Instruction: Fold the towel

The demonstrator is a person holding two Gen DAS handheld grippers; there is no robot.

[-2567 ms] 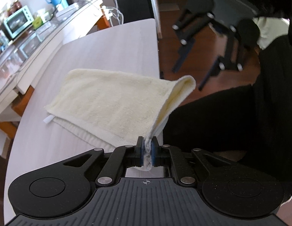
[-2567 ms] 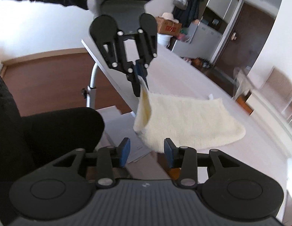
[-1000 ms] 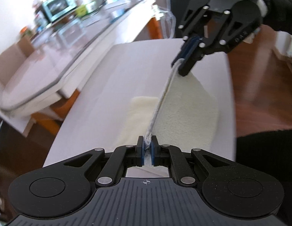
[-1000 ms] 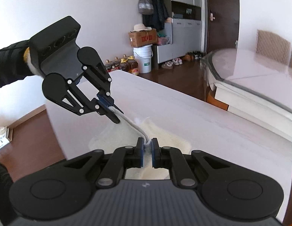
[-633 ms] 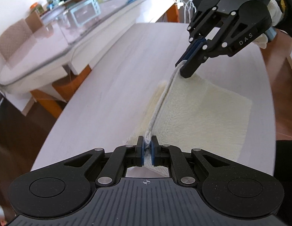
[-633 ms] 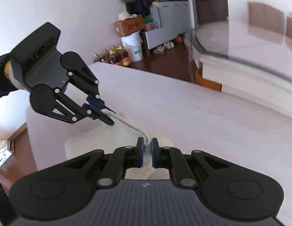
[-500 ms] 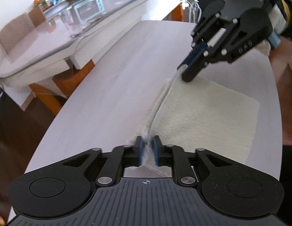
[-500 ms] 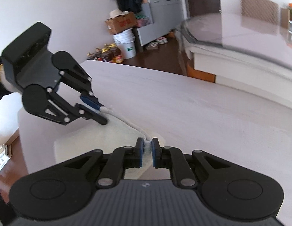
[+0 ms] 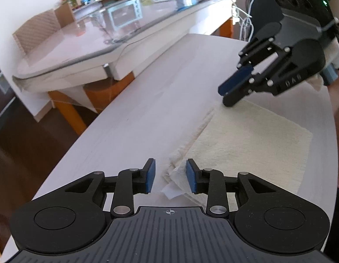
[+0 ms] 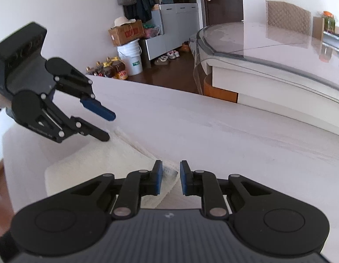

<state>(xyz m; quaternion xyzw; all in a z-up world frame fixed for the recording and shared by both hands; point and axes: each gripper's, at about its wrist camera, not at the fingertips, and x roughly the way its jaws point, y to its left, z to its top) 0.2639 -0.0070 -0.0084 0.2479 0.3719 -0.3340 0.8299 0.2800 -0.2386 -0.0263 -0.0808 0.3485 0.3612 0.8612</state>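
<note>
1. The towel (image 9: 246, 144) lies flat and folded on the surface (image 9: 147, 114), its stacked edges along the side away from me, one corner just ahead of each claw.
2. My left claw (image 9: 170, 176) has just been opening; its jaws stand partly apart, astride the near corner without pressing it. It holds nothing.
3. My right claw (image 10: 171, 178) has also just been opening; its jaws stand narrowly apart over the other corner, gripping nothing.
4. Step in hand, as I judge it: release after laying the fold. To do it well, I lift both claws straight off so no pad drags a layer out of line.
5. I check that the edges stay matched; the lower layers peek out slightly at the left corner.
6. Containers: a white bucket (image 10: 130, 58) and a cardboard box (image 10: 125, 32) stand on the floor far behind; the bucket's contents are not visible.
</note>
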